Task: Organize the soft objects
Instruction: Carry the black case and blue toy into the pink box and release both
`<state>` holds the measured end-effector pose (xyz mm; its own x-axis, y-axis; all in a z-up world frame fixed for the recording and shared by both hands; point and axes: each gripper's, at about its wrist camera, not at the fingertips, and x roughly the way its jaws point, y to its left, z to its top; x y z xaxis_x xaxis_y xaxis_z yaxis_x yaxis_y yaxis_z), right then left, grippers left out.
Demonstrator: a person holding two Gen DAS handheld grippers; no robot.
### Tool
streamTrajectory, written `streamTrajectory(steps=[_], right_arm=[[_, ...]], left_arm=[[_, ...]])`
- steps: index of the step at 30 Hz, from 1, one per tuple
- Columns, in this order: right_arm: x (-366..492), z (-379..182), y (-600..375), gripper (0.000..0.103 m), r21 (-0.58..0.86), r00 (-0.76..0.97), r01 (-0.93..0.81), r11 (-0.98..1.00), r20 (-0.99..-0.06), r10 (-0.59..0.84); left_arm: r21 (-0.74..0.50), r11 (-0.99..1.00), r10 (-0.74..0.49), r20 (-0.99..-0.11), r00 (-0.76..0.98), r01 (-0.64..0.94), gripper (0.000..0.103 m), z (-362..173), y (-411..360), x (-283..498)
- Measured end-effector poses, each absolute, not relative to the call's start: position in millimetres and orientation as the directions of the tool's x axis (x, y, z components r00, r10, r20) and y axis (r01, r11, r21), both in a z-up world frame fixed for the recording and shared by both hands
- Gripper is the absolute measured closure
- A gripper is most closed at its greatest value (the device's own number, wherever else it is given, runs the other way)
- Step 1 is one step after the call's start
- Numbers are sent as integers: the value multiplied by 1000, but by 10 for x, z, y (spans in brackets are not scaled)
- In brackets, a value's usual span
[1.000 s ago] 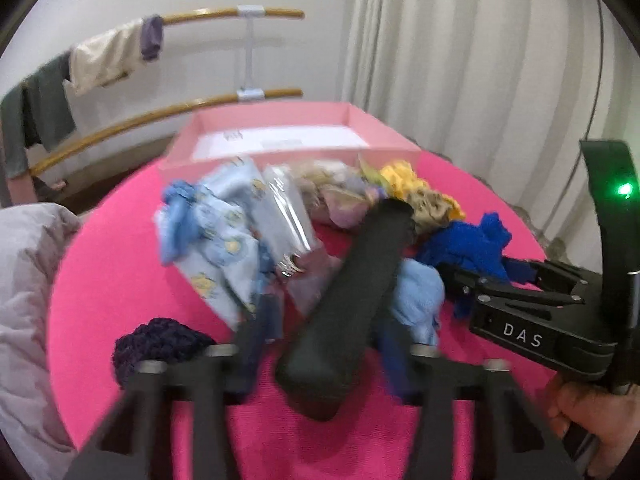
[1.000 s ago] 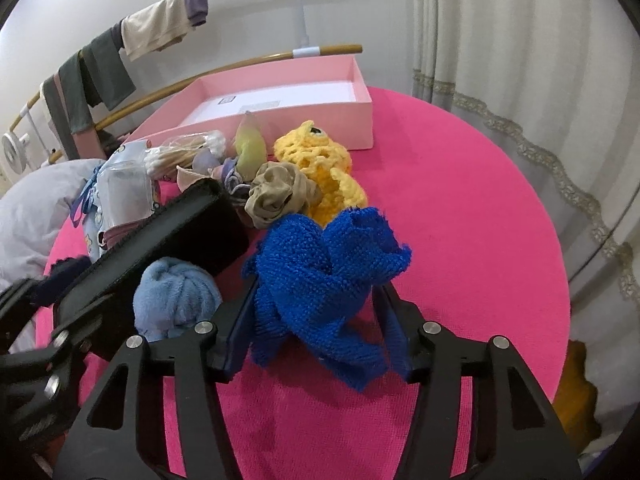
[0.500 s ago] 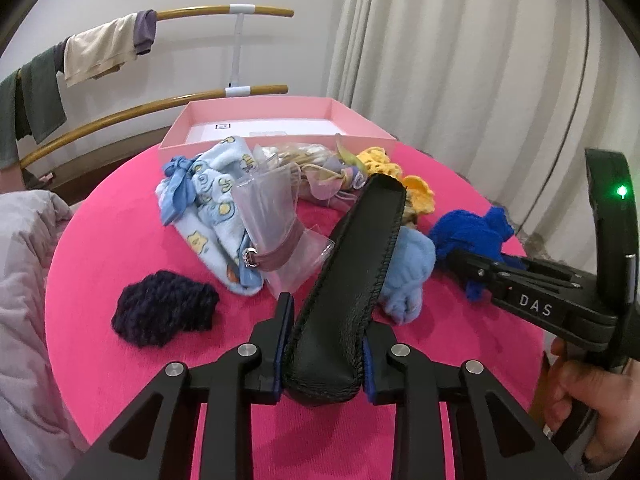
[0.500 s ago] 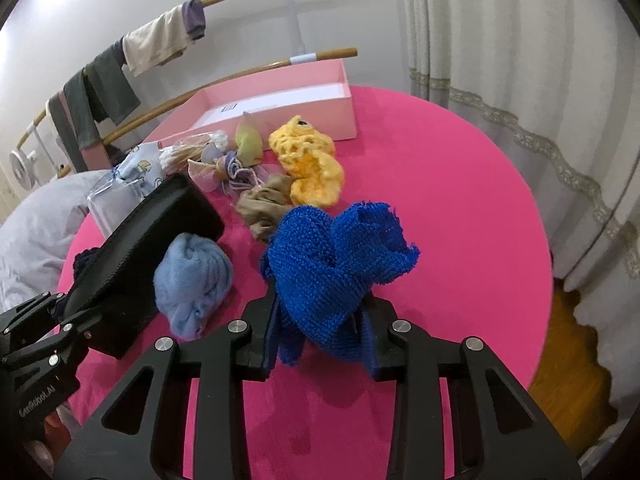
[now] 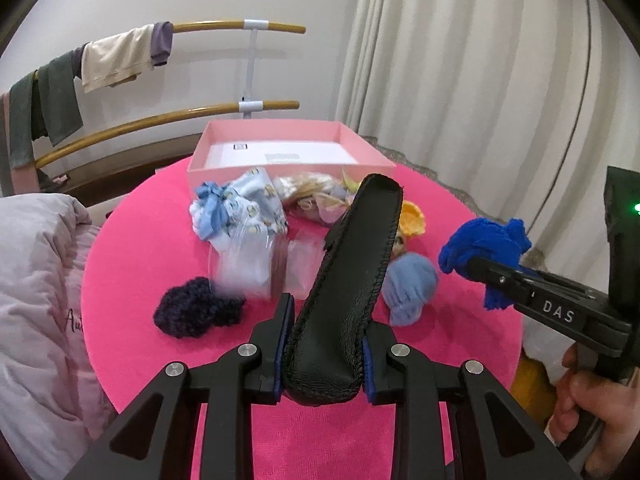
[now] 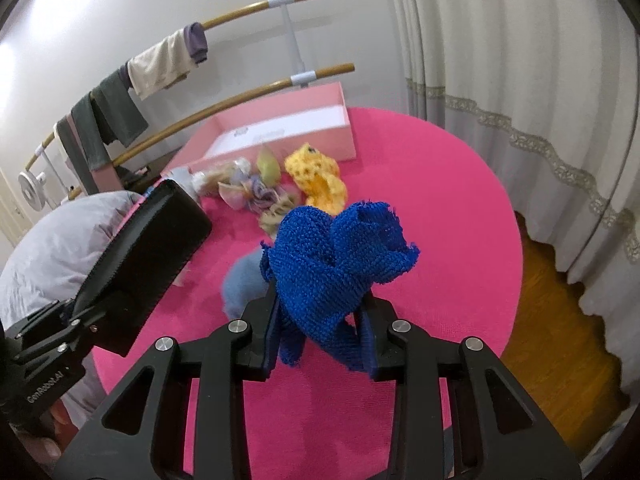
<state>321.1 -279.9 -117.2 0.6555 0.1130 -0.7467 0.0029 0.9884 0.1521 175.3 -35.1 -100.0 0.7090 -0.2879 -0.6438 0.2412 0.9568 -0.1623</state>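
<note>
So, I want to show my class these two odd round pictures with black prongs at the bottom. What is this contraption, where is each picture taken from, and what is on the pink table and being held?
There is no robot: a person holds a two-finger gripper in each hand, and each carries a wide-angle camera looking along its fingers. One picture comes from the left gripper, the other from the right gripper.

The left one is shut on a long black leather pouch. The right one is shut on a crumpled blue knitted cloth. Both are lifted off the table.

On the round pink table lie a pale blue cloth ball, a dark knitted piece, a yellow crocheted toy, a patterned baby cloth and clear plastic bags. Behind them stands an open pink box.
</note>
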Motion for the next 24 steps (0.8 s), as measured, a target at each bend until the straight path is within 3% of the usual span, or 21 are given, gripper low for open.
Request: streamTrajectory(steps=[24], right_arm=[[4024,-558,-2433,73,125,687,-88,988,-711,151]], left_arm=[[-165,980,-188,-602,776,109,77,-138,-95,2364]])
